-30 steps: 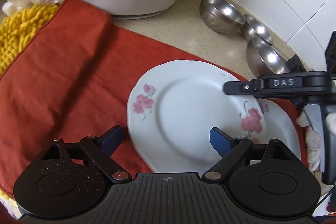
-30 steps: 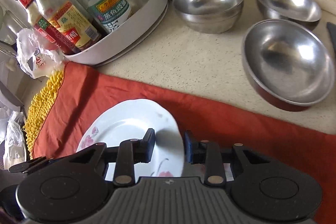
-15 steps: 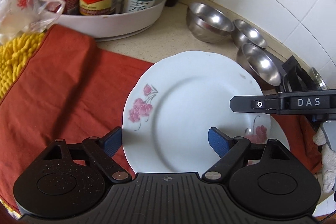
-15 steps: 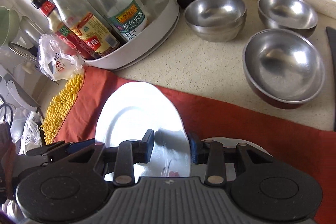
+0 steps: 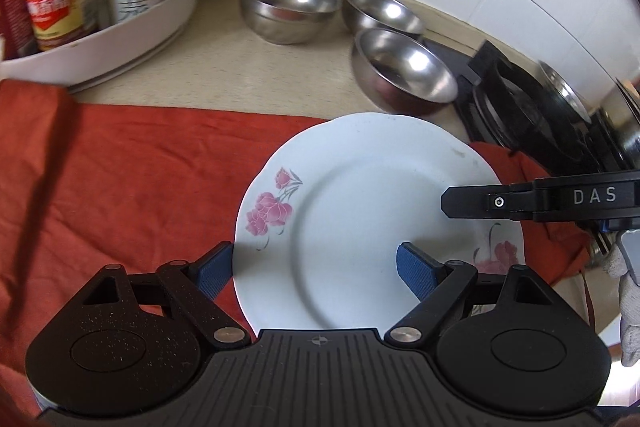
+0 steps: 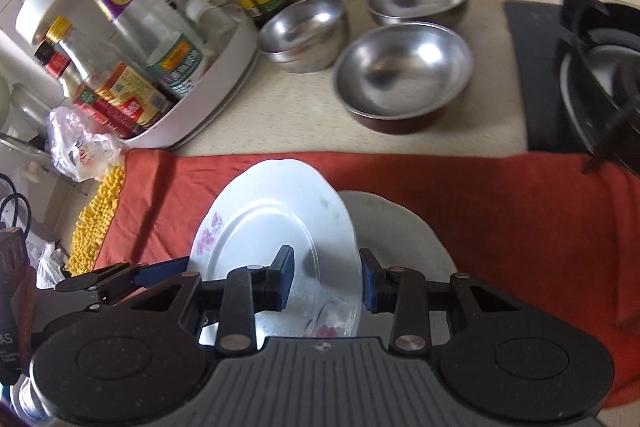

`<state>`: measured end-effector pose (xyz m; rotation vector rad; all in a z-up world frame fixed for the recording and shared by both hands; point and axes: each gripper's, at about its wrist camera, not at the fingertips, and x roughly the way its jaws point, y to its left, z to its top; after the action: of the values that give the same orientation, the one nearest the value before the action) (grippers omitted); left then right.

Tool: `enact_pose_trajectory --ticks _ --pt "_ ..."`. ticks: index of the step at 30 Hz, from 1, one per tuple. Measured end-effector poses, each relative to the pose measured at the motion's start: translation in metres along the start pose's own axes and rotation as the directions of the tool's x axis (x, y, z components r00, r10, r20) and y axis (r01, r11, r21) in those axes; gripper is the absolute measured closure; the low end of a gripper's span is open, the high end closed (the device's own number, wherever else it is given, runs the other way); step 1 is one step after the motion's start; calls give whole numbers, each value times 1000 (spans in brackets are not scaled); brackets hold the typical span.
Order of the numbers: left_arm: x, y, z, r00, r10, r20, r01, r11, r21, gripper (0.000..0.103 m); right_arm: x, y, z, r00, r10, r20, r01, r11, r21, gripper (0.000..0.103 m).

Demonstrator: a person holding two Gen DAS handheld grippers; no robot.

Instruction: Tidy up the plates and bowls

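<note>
Right gripper (image 6: 326,279): I have its jaws around the tilted floral plate (image 6: 276,227), lower centre.
Second plate (image 6: 396,235): right behind it (partly hidden).
Steel bowls (image 6: 404,75): three, upper centre.

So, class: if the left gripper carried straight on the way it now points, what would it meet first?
Most likely the flowered plate, which fills the gap ahead of the left gripper. The right gripper holds that plate by its rim. How far off the plate lies is unclear.
</note>
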<state>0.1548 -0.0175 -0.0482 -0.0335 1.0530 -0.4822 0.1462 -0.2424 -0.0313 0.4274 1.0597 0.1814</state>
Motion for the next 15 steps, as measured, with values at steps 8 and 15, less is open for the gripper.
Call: enact_pose_trajectory --ticks 8,15 --pt "-3 -23 -7 999 -43 4 43 997 59 18 -16 -23 -24 994 -108 25 107 994 16 66" --pt "-13 -29 -13 999 -11 39 8 997 72 17 -32 -35 -33 991 -109 79 107 994 28 66"
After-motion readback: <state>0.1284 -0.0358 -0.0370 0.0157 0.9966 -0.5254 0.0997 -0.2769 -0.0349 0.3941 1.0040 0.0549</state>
